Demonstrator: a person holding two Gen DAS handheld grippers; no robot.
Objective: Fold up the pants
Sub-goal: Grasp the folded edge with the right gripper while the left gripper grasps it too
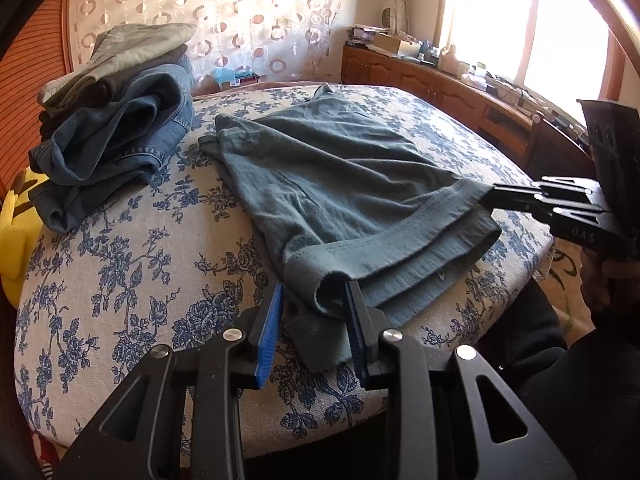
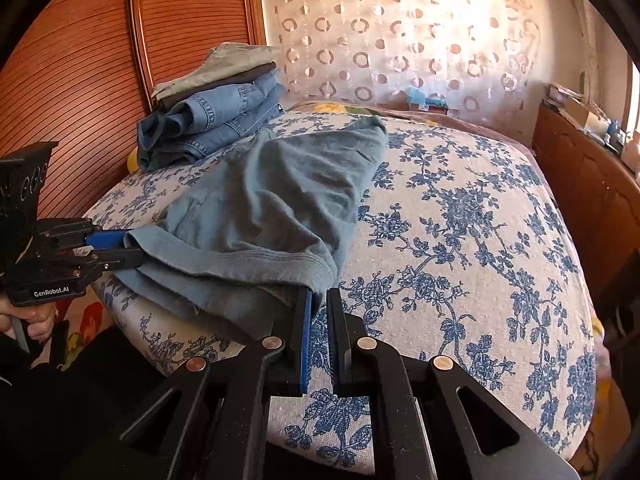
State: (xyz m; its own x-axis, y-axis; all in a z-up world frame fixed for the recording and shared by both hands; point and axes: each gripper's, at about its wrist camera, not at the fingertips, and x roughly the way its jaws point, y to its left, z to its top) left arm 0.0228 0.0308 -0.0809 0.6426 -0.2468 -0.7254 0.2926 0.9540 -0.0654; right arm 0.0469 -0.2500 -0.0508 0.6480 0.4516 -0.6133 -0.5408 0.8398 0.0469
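Grey-blue pants (image 1: 340, 168) lie folded lengthwise on the floral bed cover (image 1: 140, 264), with the hem end toward me. My left gripper (image 1: 314, 292) is shut on the bunched near-left corner of that end, and the cloth fills the space between its blue pads (image 1: 270, 328). In the right wrist view the left gripper (image 2: 136, 248) bites into the pants (image 2: 272, 200) from the left. My right gripper (image 2: 319, 296), nearly fully closed, pinches the other corner at its tips. From the left wrist view the right gripper (image 1: 490, 196) enters the cloth edge from the right.
A pile of folded jeans and other garments (image 1: 116, 120) sits at the far left of the bed, also in the right wrist view (image 2: 216, 112). A wooden cabinet (image 1: 460, 92) runs under the window. A yellow object (image 1: 16, 236) lies beside the bed. A hand (image 2: 32, 316) holds the left gripper.
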